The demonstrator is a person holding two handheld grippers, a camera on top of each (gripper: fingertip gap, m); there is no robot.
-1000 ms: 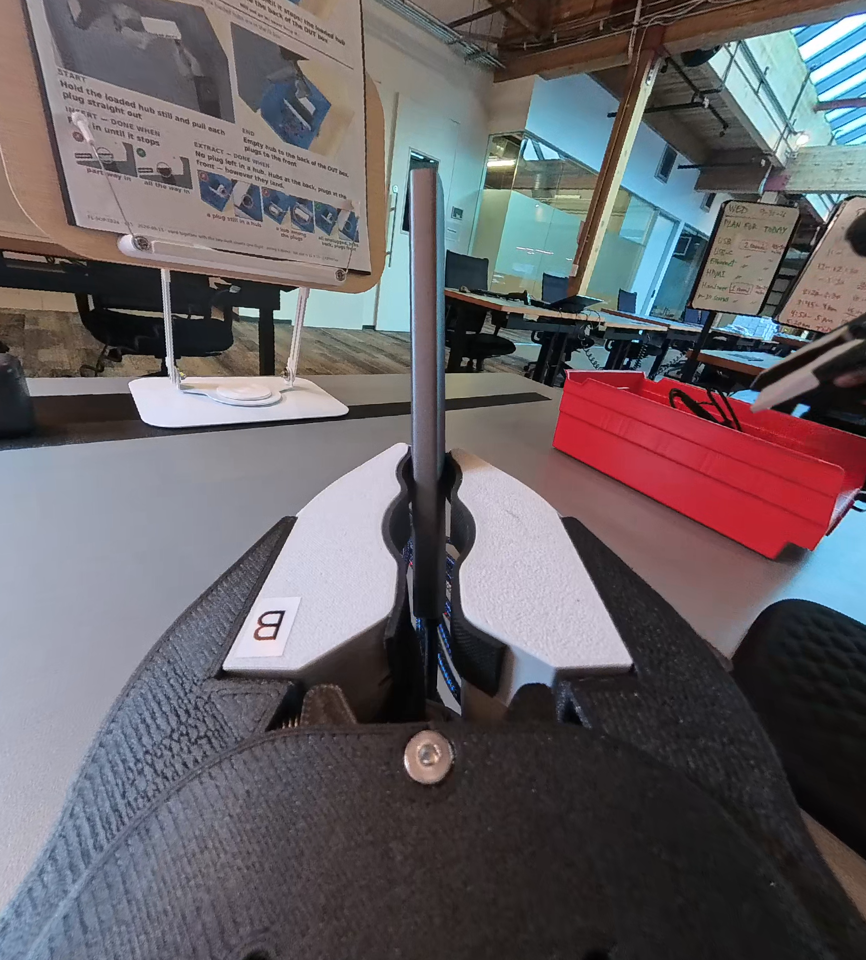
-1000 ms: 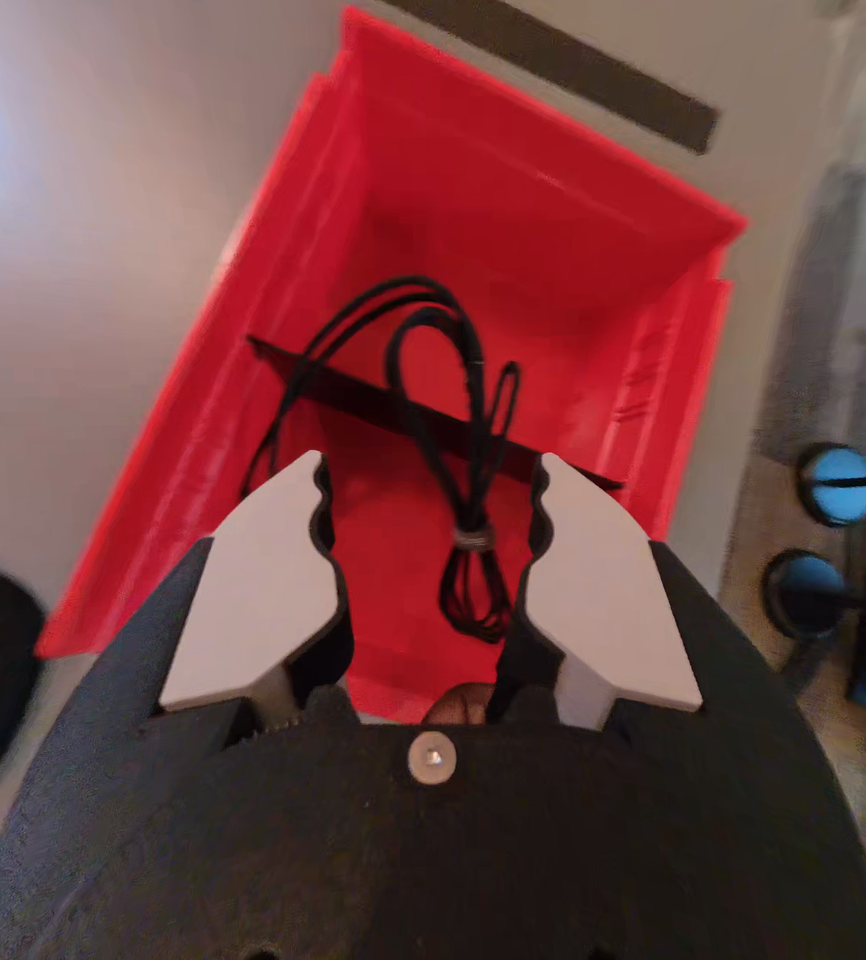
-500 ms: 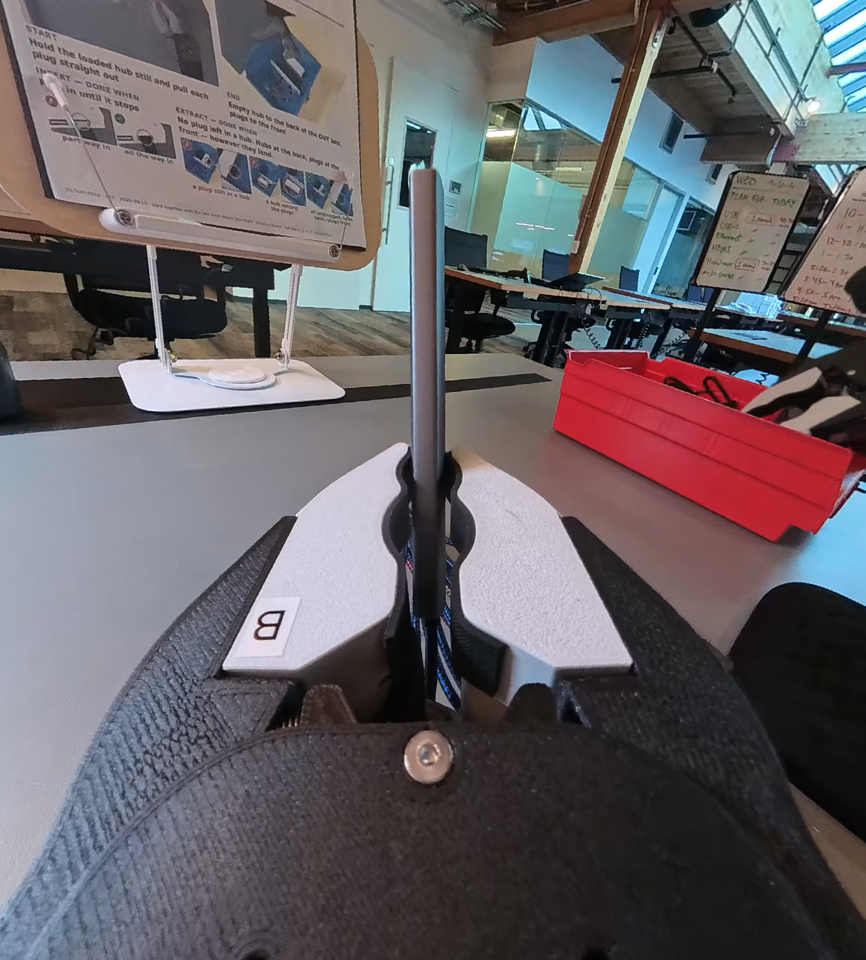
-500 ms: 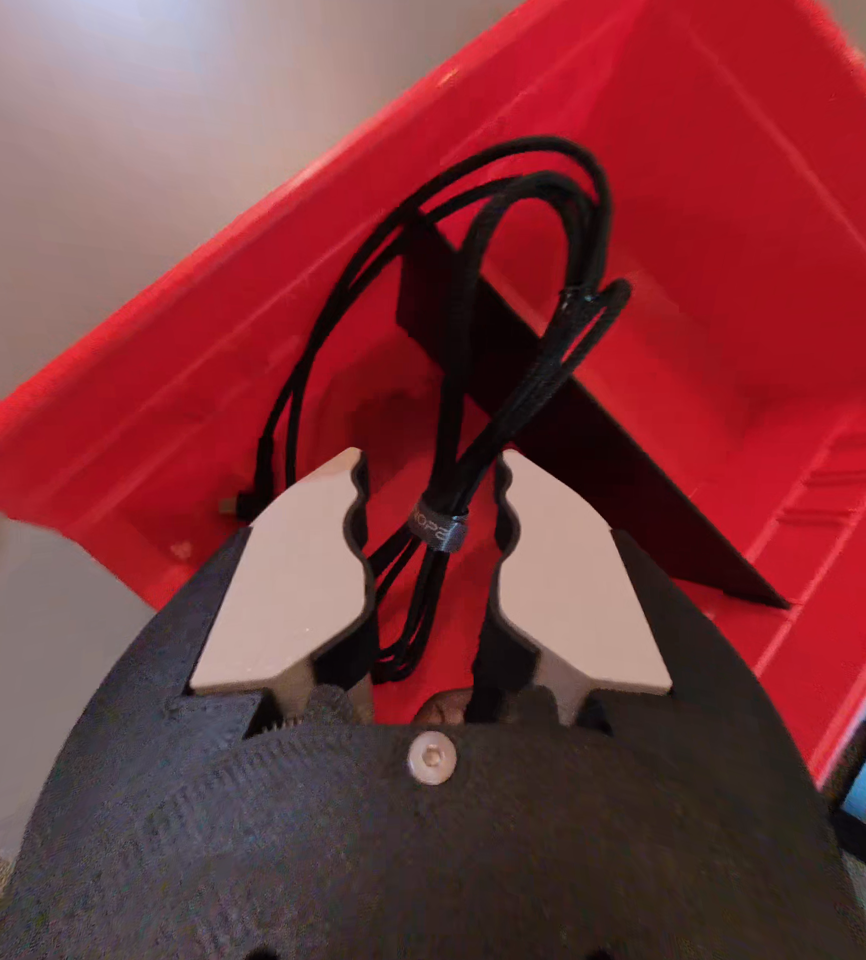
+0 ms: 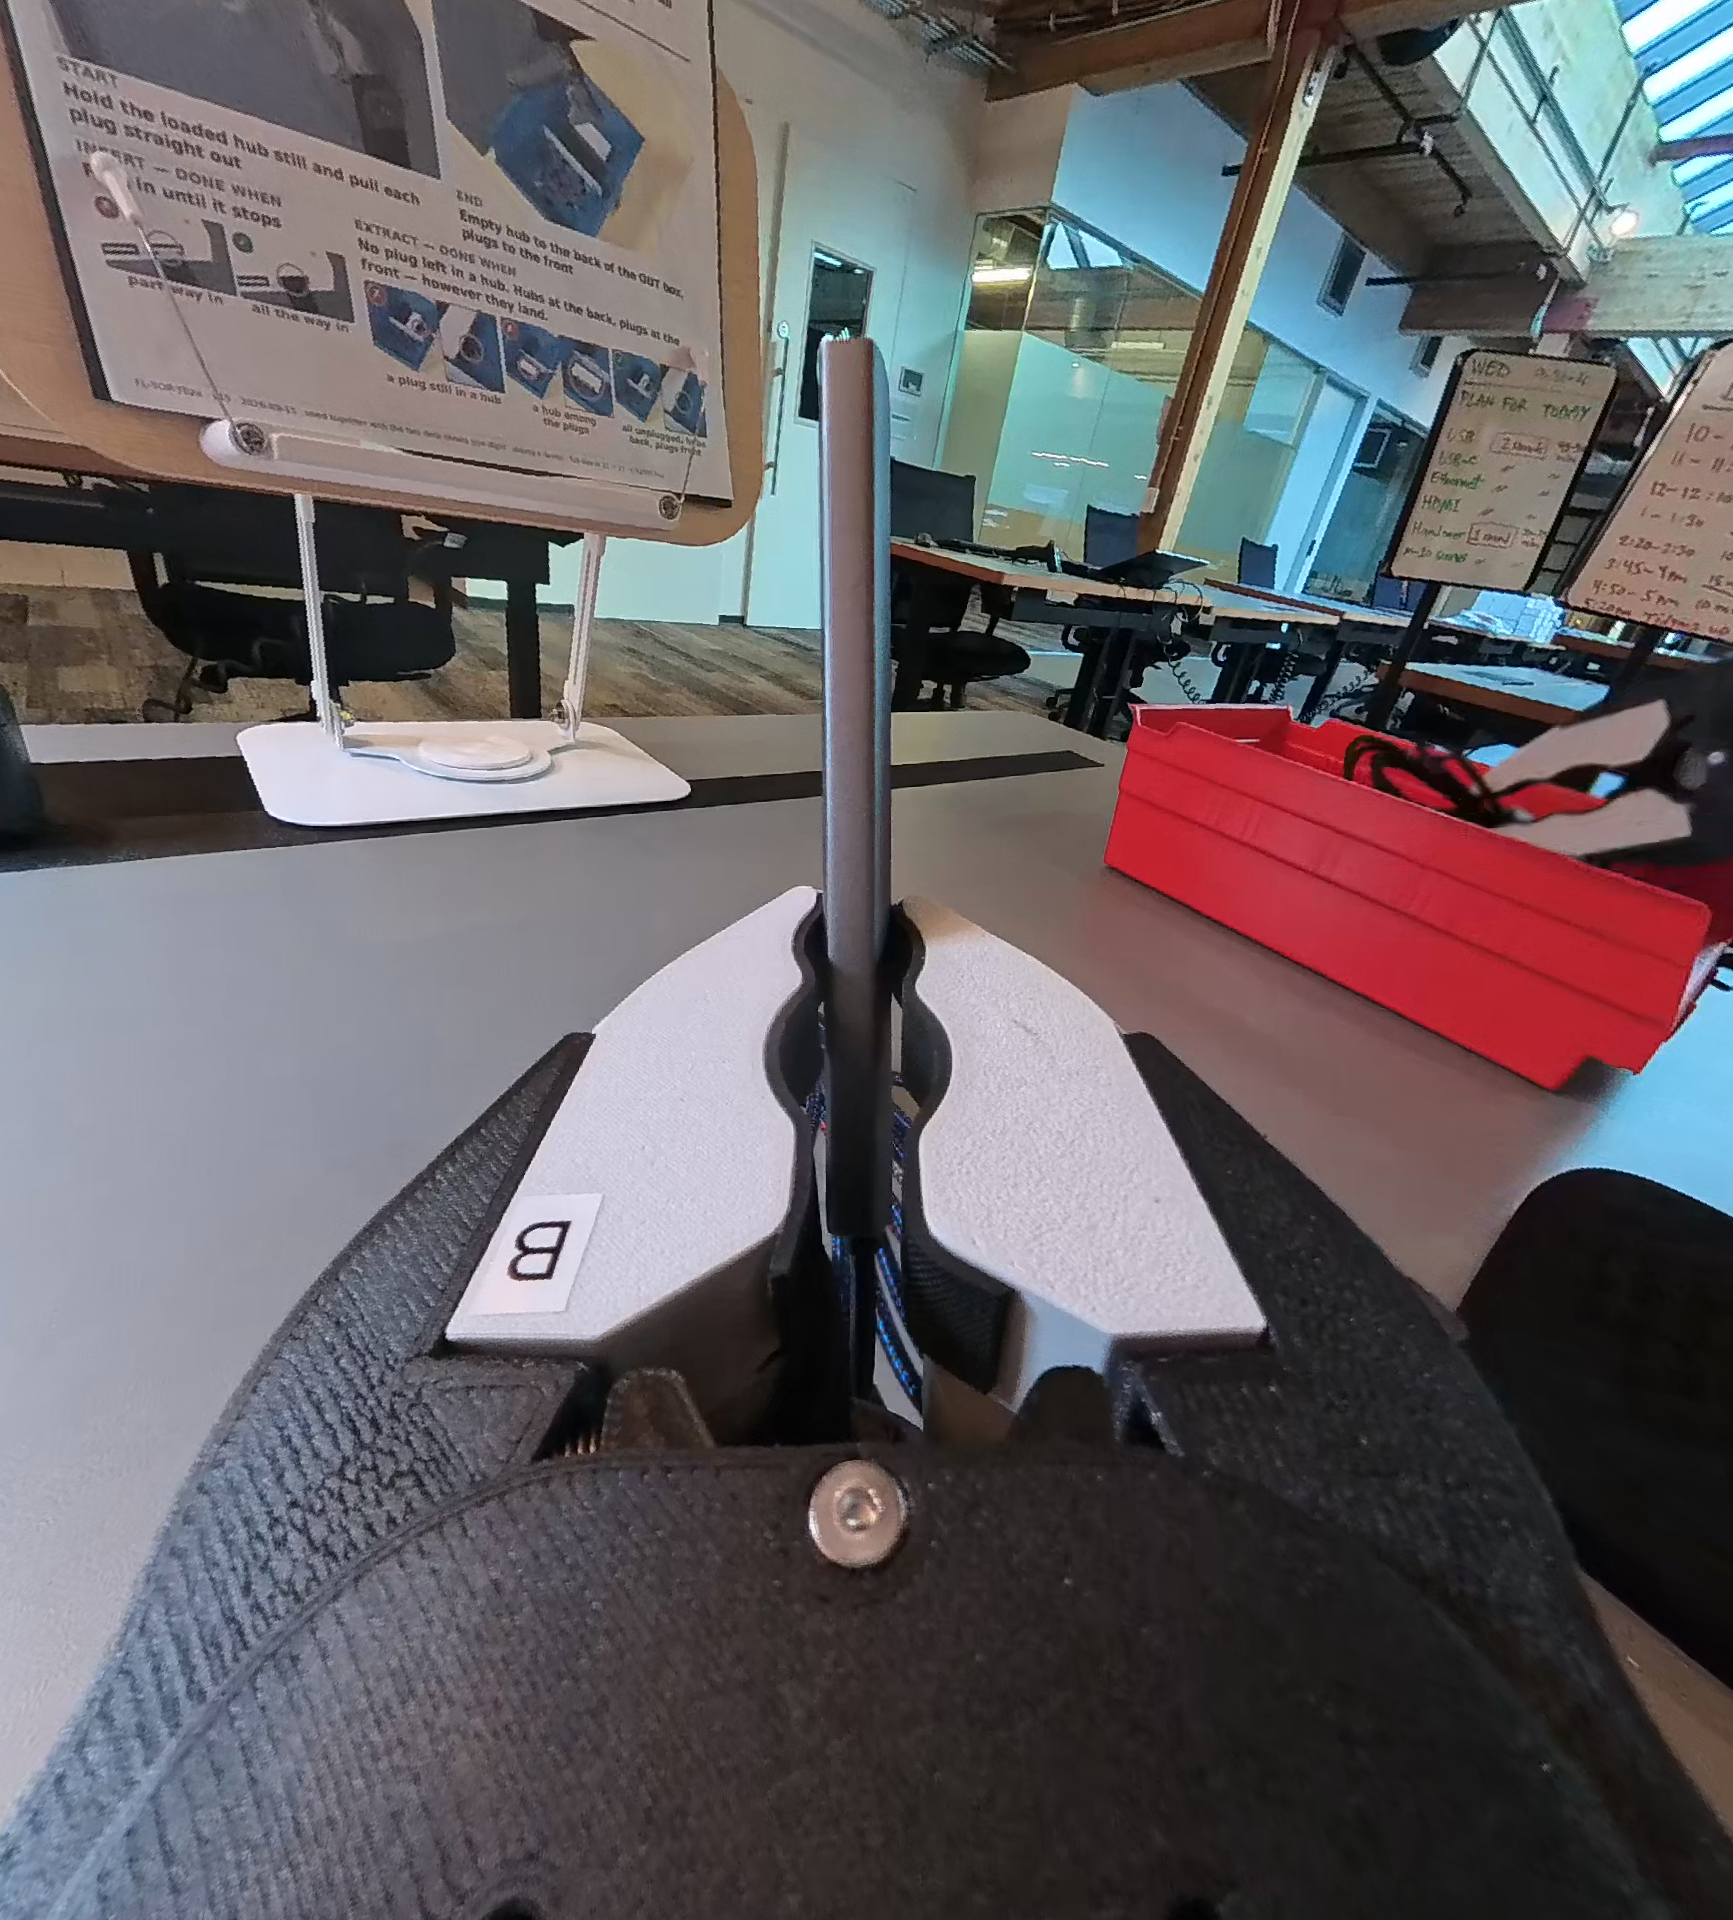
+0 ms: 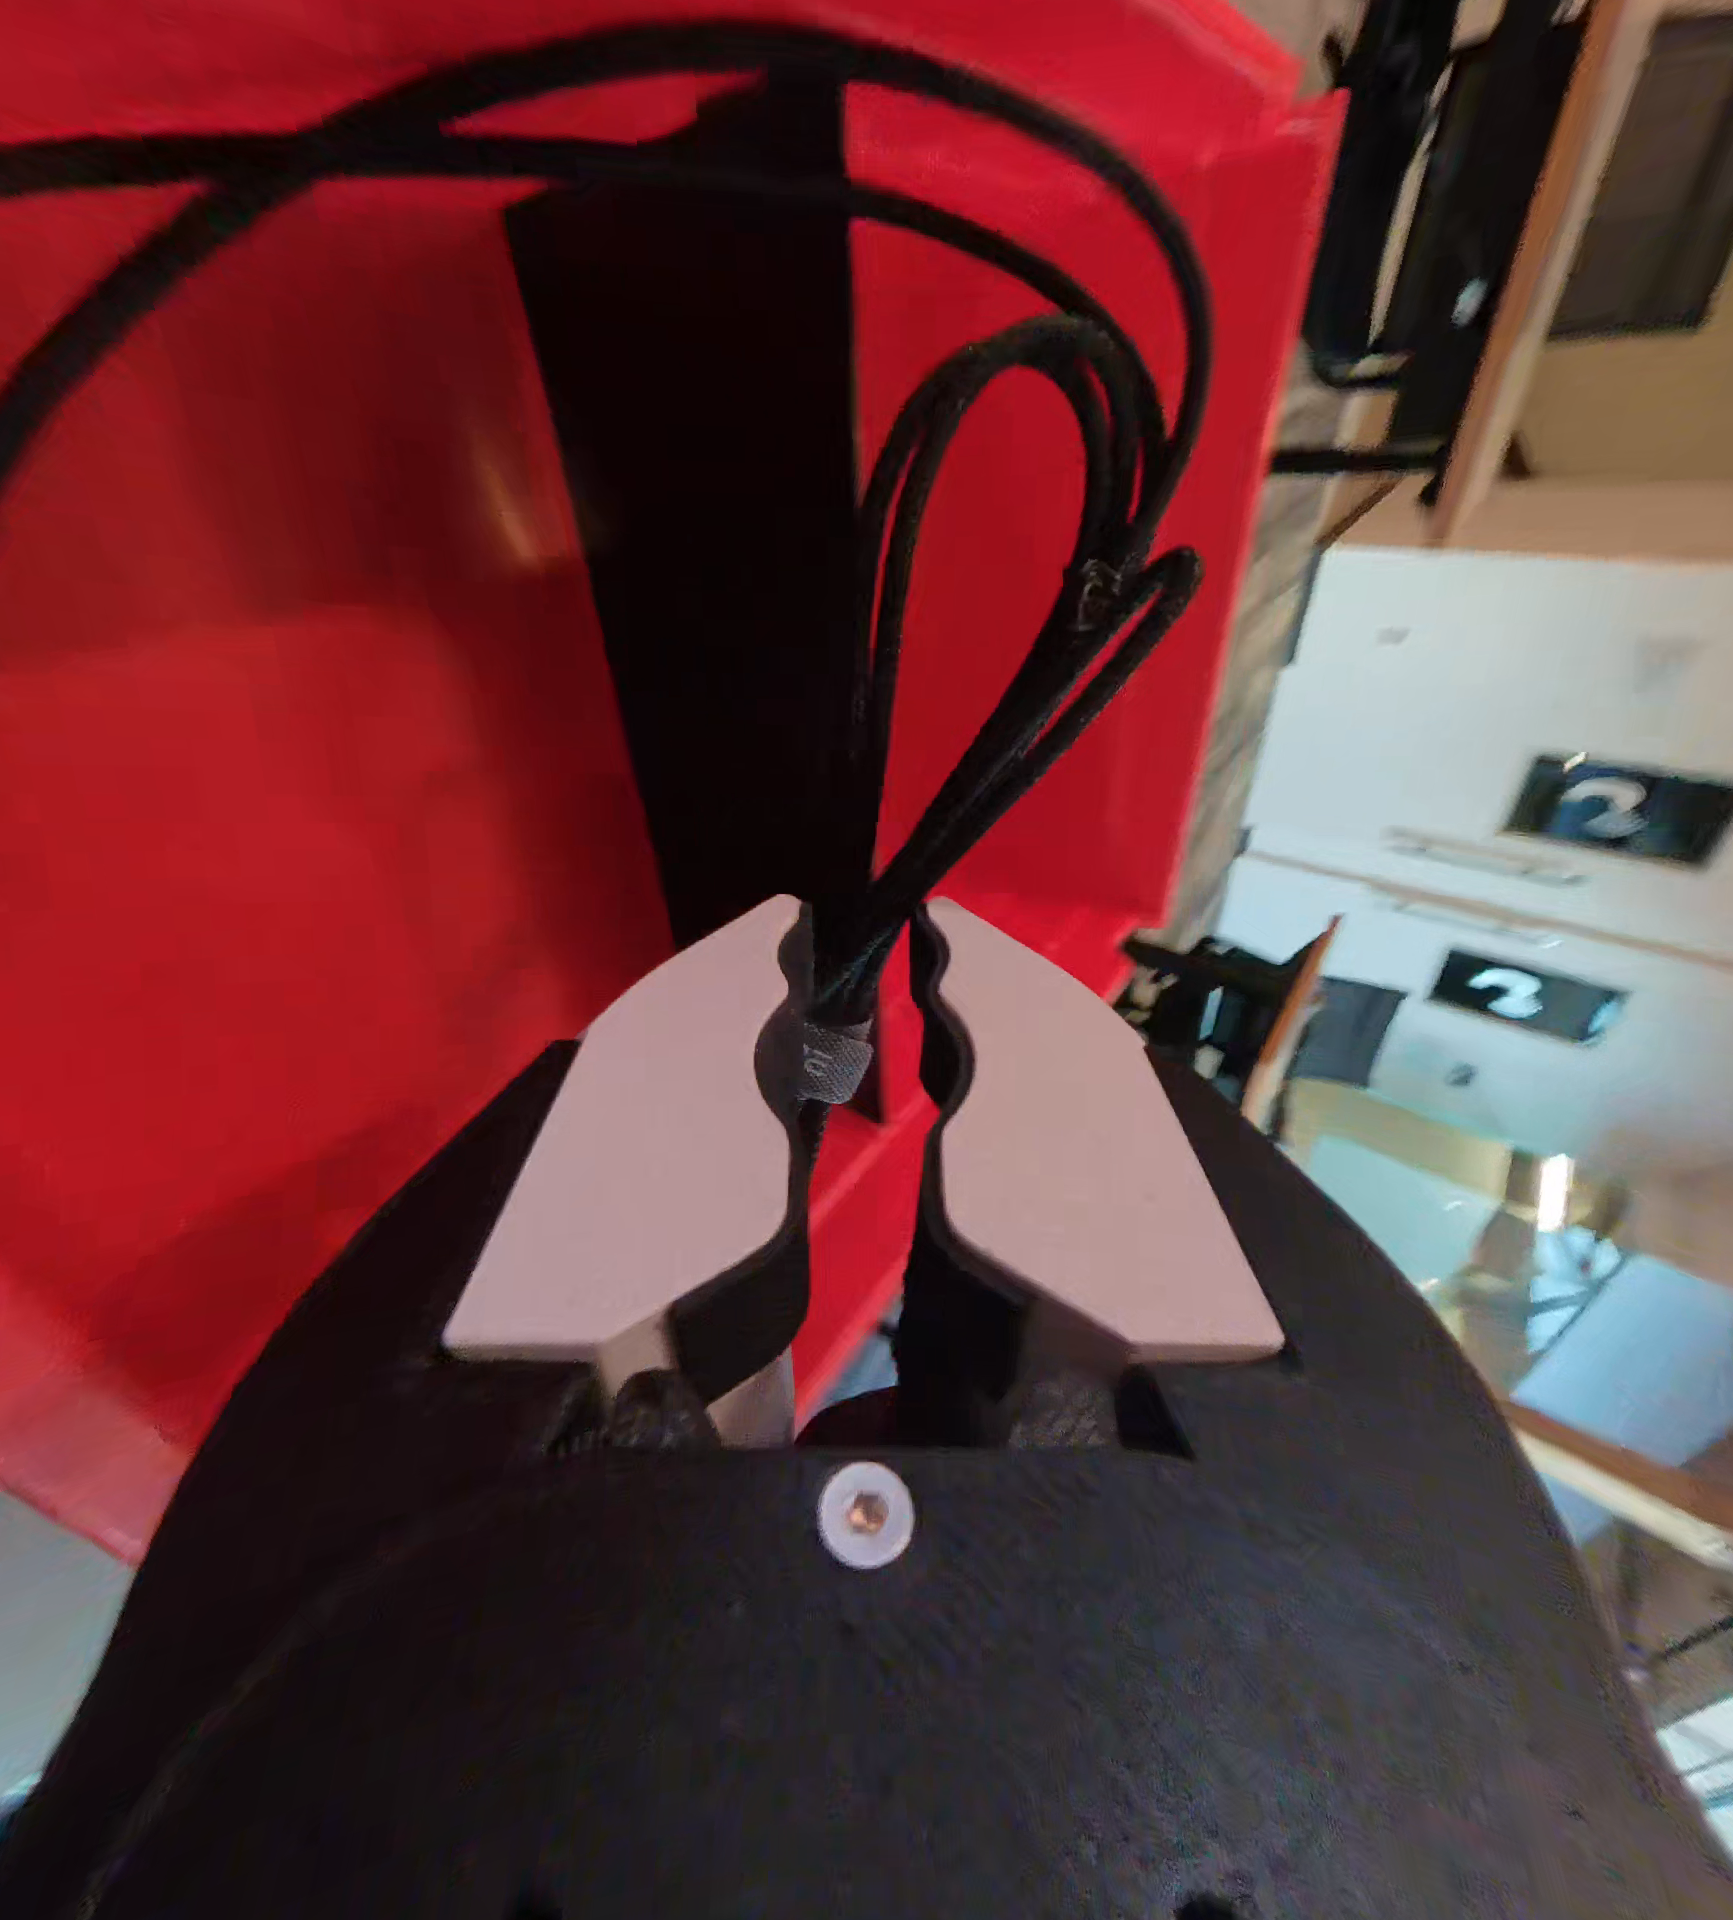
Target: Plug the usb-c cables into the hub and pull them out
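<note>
The left tool (image 5: 854, 914) is clamped tight on a slim dark grey USB-C hub (image 5: 851, 644), held edge-on and upright above the grey table (image 5: 218, 1039). The right tool (image 6: 857, 940) is down in the red bin (image 6: 270, 727) near the table's right edge. Its fingers are nearly together around a bundle of black braided USB-C cable (image 6: 997, 623), just above the grey strap (image 6: 829, 1060) that ties the loops. A sliver of gap shows on the right side, so I'd call it gripping but not fully squeezed.

To do this pickup well, I'd finish the squeeze before lifting, then bring the bundle straight up so the long loose loop doesn't snag the black divider (image 6: 696, 499) in the bin. Grabbing near the strap moves the whole coil, but a regrip closer to the plug will probably be needed before plugging in.

The right wrist view shows the strap, divider and loops. The left wrist view shows the hub, a white stand (image 5: 467, 769) holding an instruction sheet (image 5: 374, 208) at the far edge, and the right tool (image 5: 1527, 800) poking into the bin (image 5: 1361, 894). I can't see a plug in either view.
</note>
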